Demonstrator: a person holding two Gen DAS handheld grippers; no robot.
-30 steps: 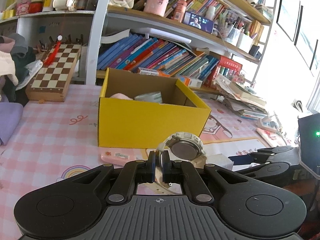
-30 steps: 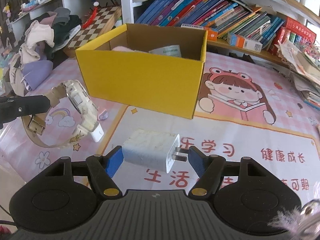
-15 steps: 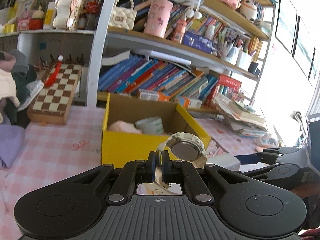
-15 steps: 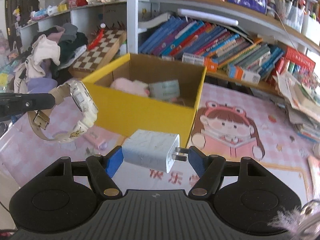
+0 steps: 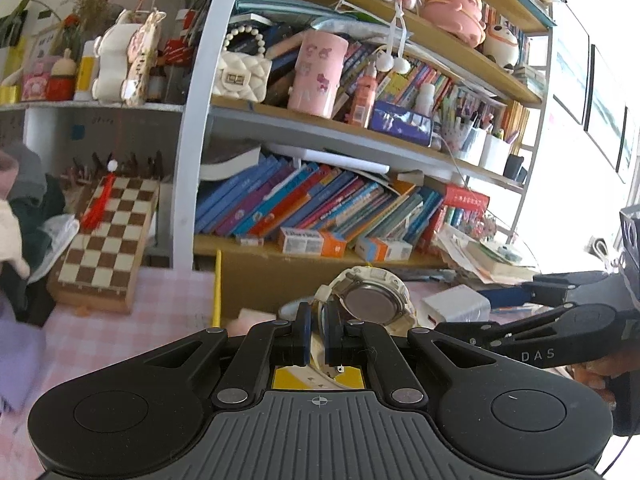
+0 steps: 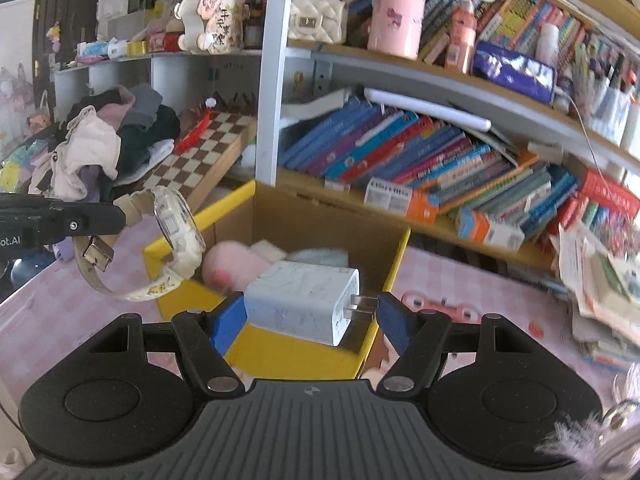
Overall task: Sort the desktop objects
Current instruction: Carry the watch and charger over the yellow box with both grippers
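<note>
Watch (image 5: pixel 370 300) sits in the left gripper (image 5: pixel 316 330), whose fingers are pressed together on its pale strap. In the left wrist view the round metal caseback faces the camera, the case standing up just beyond the fingertips, and the strap runs down between the fingers toward the gripper body. Beyond and below it lies the yellow box (image 5: pixel 217 284), seen by its left edge and brown inner wall; the watch hangs over the box's opening. To the right, the white charger (image 5: pixel 456 304) is held in the right gripper (image 5: pixel 512 312), which reaches in from the right edge at about the same height. A chessboard (image 5: pixel 108 240) leans at the left on the pink checked worktop (image 5: pixel 168 300), and bookshelves (image 5: pixel 320 208) fill the background.

In the right wrist view the right gripper (image 6: pixel 310 310) has its blue fingers clamped on the charger (image 6: pixel 300 300): one finger on the flat back, the other on the prong tips. Its long axis runs across between the fingers, prongs pointing right. It hovers above the near right part of the box (image 6: pixel 288 356), which already holds a pink fluffy item (image 6: pixel 232 264). At the left, the left gripper (image 6: pixel 116 218) holds the watch (image 6: pixel 176 236) by the strap; its dial faces right, edge-on to the camera, and the buckle end loops down below, over the box's left corner.
</note>
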